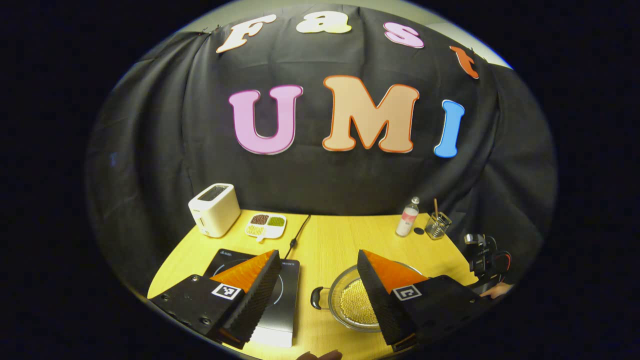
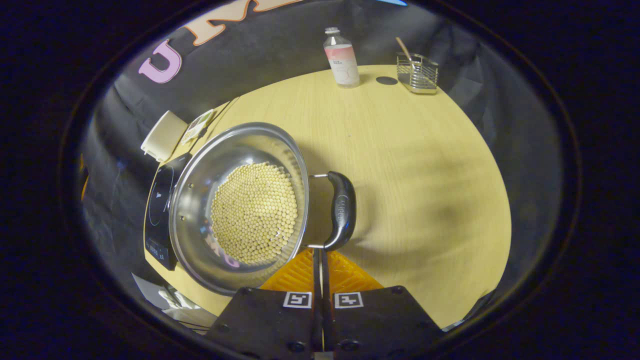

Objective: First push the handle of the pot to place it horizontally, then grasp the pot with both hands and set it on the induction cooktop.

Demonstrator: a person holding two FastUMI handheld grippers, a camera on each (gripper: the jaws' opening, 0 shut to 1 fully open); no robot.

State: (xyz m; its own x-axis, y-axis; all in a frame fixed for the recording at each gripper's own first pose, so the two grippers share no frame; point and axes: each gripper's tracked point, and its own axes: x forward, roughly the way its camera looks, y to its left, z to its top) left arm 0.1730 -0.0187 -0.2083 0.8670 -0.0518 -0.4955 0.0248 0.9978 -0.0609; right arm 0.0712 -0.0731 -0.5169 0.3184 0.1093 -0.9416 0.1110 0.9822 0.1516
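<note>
Two claws work this desk, and we see the left gripper [image 1: 317, 272] with its fingers spread wide apart, hovering above the desk's [image 1: 345, 240] near edge, holding nothing. Our right gripper [image 2: 320, 257] has its fingers pressed together, their tips right below the pot's black handle [image 2: 341, 210]; we cannot tell whether they touch it. That pot [image 2: 240, 205], steel and full of pale round beans, sits on the desk just beside the induction cooktop [image 1: 287, 295], which lies by the left edge. At the far edge stand a toaster [image 1: 214, 209], a divided dish [image 1: 266, 225], a bottle [image 2: 341, 57] and a wire holder [image 2: 417, 72].
</note>
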